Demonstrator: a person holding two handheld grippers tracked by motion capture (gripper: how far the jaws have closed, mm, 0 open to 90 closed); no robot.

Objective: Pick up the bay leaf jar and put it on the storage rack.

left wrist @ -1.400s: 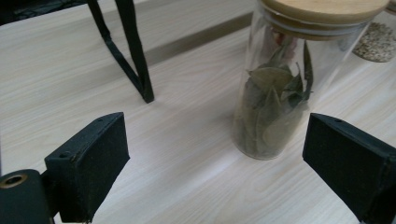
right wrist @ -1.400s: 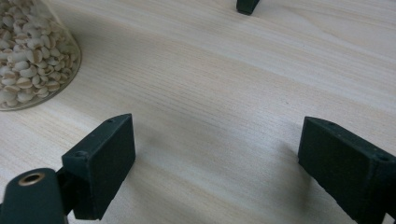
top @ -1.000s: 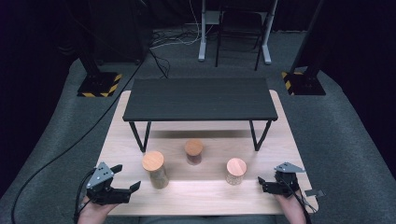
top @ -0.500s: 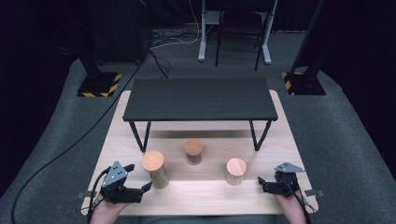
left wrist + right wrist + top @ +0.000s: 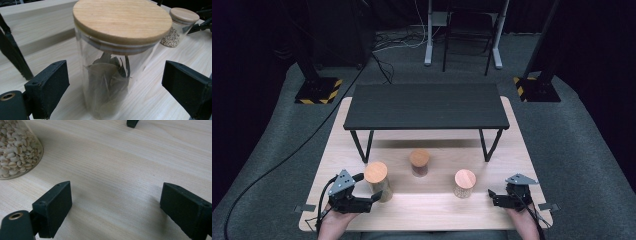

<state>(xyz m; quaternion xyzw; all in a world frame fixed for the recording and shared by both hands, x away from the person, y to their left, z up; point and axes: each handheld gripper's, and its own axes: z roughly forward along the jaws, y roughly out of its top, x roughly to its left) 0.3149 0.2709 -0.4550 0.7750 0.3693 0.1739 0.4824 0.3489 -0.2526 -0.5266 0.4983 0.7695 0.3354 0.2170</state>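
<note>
The black bench (image 5: 426,106) stands across the far half of the wooden table (image 5: 427,212). Three jars stand in a loose row in front of the bench: the leaf jar (image 5: 377,180) at left, the dark jar (image 5: 419,162) nearest the bench, the grain jar (image 5: 464,182) at right. The gaps between them are wide. The left gripper (image 5: 366,190) has its jaws apart on both sides of the leaf jar, not touching it. In front of the right gripper (image 5: 493,196) the table is bare.
</note>
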